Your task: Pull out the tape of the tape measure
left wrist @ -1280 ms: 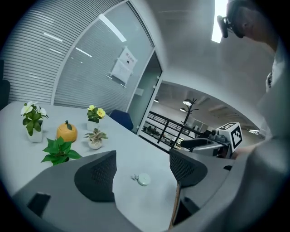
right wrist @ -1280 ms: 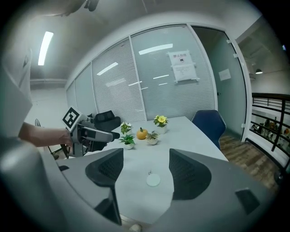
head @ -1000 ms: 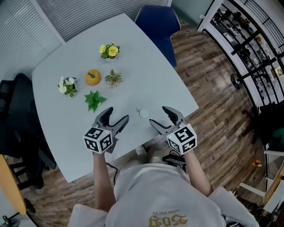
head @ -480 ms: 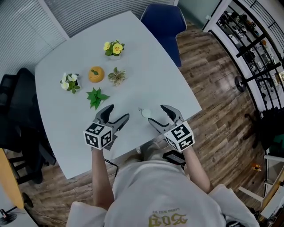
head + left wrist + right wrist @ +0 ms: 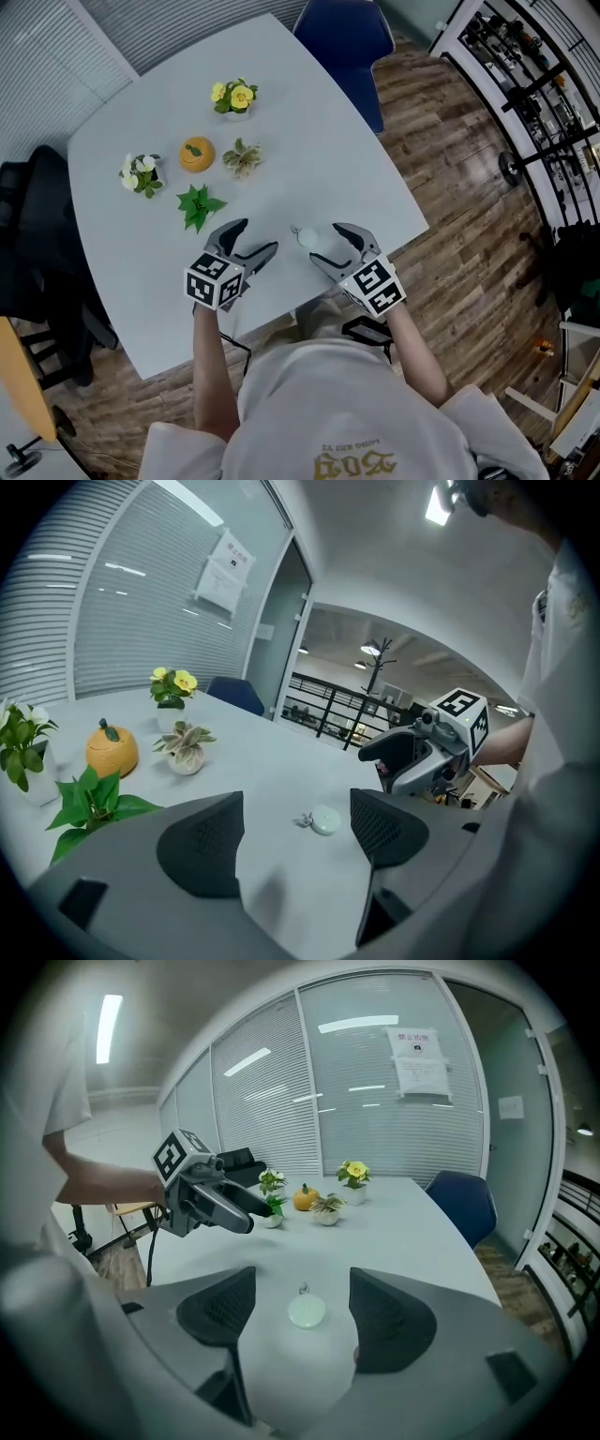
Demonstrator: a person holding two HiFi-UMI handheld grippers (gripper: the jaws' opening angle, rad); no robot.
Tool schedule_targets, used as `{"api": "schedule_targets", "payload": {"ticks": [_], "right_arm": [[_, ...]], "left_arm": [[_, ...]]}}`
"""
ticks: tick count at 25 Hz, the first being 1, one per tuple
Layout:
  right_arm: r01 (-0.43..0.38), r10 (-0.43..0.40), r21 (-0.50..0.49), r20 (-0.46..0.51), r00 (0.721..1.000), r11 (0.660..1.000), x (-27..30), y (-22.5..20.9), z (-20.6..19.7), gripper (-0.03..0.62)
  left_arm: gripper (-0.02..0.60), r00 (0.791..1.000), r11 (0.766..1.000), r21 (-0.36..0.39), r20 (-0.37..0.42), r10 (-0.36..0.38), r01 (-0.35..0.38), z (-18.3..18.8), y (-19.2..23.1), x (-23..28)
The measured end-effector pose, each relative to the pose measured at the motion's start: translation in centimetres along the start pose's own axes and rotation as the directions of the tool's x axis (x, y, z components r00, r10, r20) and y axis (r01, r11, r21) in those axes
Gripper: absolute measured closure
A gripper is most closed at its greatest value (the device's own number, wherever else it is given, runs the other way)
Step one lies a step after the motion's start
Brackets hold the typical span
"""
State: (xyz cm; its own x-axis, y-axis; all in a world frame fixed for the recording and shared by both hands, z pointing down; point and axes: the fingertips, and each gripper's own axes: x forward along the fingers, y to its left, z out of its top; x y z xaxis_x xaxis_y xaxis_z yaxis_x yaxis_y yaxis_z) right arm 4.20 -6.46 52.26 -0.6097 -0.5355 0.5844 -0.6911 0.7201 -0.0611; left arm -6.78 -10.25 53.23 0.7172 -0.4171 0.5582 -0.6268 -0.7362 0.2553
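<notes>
Right gripper (image 5: 328,246): jaws spread wide, nothing clamped; held low over the near edge of the counter (image 5: 309,141), with the tape measure lying in the gap at its mouth, clear of both jaws.
Left gripper (image 5: 255,236): jaws also wide apart and empty, hovering over bare counter to the left of the tape measure, with its tips pointing toward it.
Tape measure (image 5: 307,238): small, round and white, flat on the counter near the person's edge, with a little metal ring at its far side; no tape can be seen drawn out.
Gripper spacing: the two face each other across the tape measure, which is nearer the right one.
Green leafy plant (image 5: 197,206): the closest ornament, just beyond the left gripper.
Orange pumpkin-shaped ornament (image 5: 196,154): behind the green plant.
White-flowered pot (image 5: 139,175): to the left of the pumpkin.
Variegated plant (image 5: 244,159): to the right of the pumpkin.
Yellow-flowered pot (image 5: 233,97): farthest back in the cluster.
Blue chair (image 5: 342,37): at the far edge of the counter.
Floor (image 5: 459,216): wood planks, to the right.
</notes>
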Motion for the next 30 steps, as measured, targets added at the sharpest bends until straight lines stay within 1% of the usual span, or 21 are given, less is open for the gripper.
{"api": "schedule_targets", "payload": {"ticks": [7,12,14,19,22,30], "right_arm": [[-0.037,0.035,-0.018,-0.066,0.997,0.999,1.8,-0.1,-1.7,0.281],[-0.069,0.064,-0.037,-0.112,0.992,0.997,3.3,-0.2,-2.5,0.281],[-0.079,0.072,-0.05,-0.13,0.989,0.996,3.8,-0.3,-3.0,0.281],[-0.103,0.088,-0.079,-0.174,0.981,0.992,5.1,-0.7,-4.3,0.281],[-0.119,0.097,-0.098,-0.204,0.974,0.988,5.6,-0.9,-5.0,0.281],[-0.161,0.127,-0.136,-0.234,0.964,0.978,7.1,-0.4,-6.0,0.283]], "left_arm": [[0.239,0.997,0.999,0.021,-0.064,-0.034,0.036,-1.2,0.7,1.9],[0.241,0.99,0.996,0.051,-0.123,-0.064,0.071,-2.0,0.9,3.5],[0.241,0.985,0.994,0.063,-0.153,-0.079,0.09,-2.5,0.9,4.1],[0.241,0.964,0.983,0.121,-0.24,-0.11,0.142,-4.0,0.7,5.9],[0.241,0.957,0.979,0.134,-0.265,-0.117,0.157,-4.4,0.7,6.8],[0.241,0.942,0.969,0.17,-0.313,-0.121,0.181,-4.9,0.9,8.5]]}}
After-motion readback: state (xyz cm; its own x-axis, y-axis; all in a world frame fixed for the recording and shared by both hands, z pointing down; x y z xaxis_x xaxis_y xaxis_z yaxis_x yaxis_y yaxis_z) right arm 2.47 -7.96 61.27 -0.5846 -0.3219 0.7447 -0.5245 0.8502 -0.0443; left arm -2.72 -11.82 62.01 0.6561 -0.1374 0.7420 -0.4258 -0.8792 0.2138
